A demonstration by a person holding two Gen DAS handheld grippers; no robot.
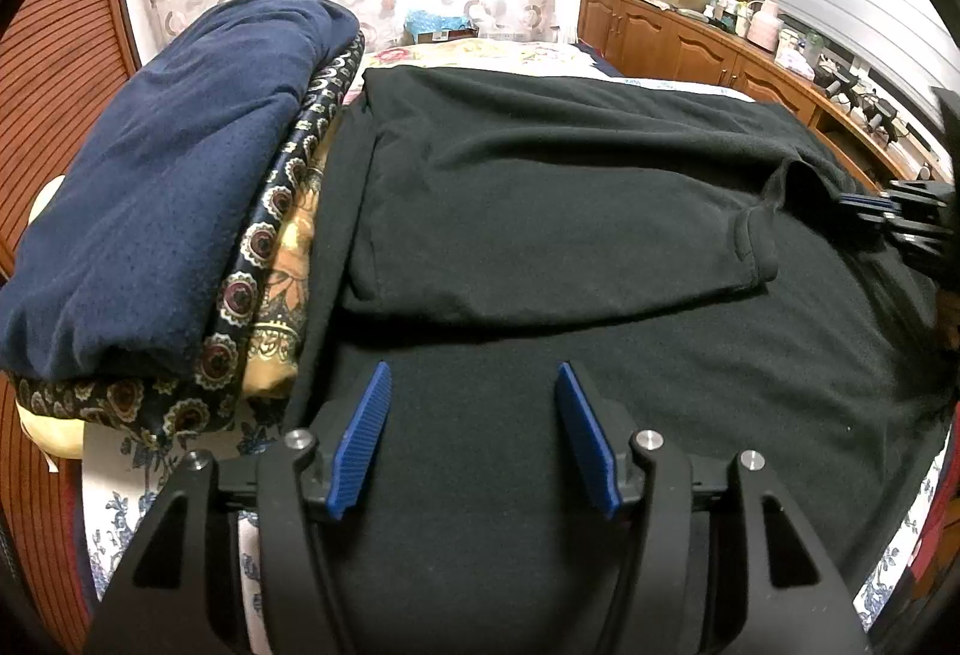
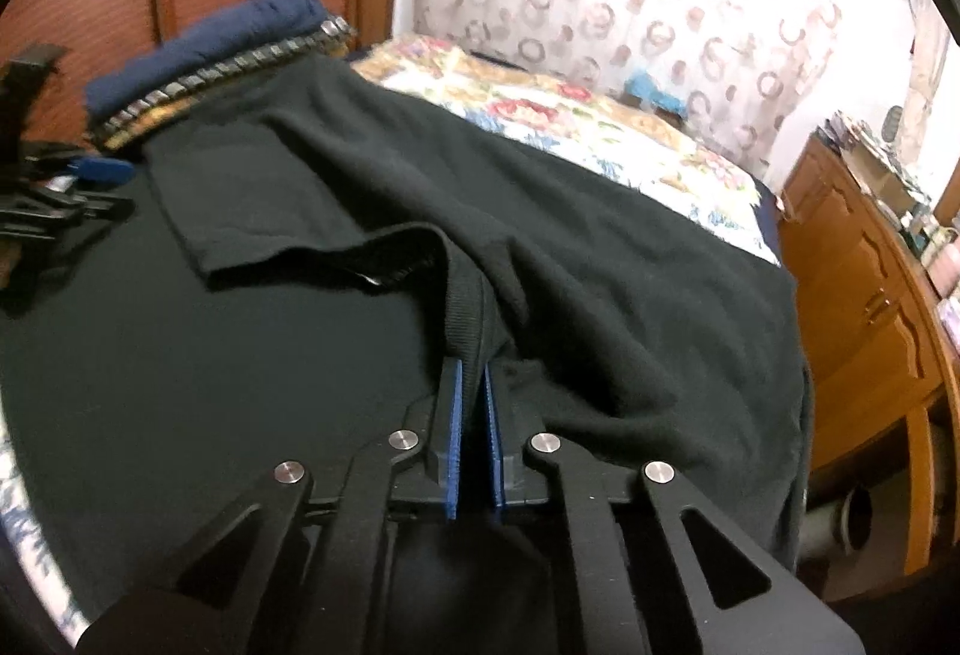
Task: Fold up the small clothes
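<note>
A black garment (image 1: 540, 211) lies spread over the bed, one sleeve (image 1: 600, 259) folded across its body. My left gripper (image 1: 473, 370) hovers open just above its near part, with nothing between the blue pads (image 1: 360, 439). My right gripper (image 2: 469, 365) is shut on a ribbed edge (image 2: 465, 307) of the black garment (image 2: 240, 355), which rises in a ridge from the pads. In the left wrist view the right gripper (image 1: 864, 211) shows at the right edge, on the cloth. The left gripper (image 2: 102, 172) appears at the far left of the right wrist view.
A folded navy cloth (image 1: 162, 162) lies on a stack with a dark patterned cloth (image 1: 264, 235) at the left, against the wooden headboard (image 1: 60, 72). The floral bedspread (image 2: 570, 114) shows beyond the garment. A wooden cabinet (image 2: 858, 283) with clutter runs along the right.
</note>
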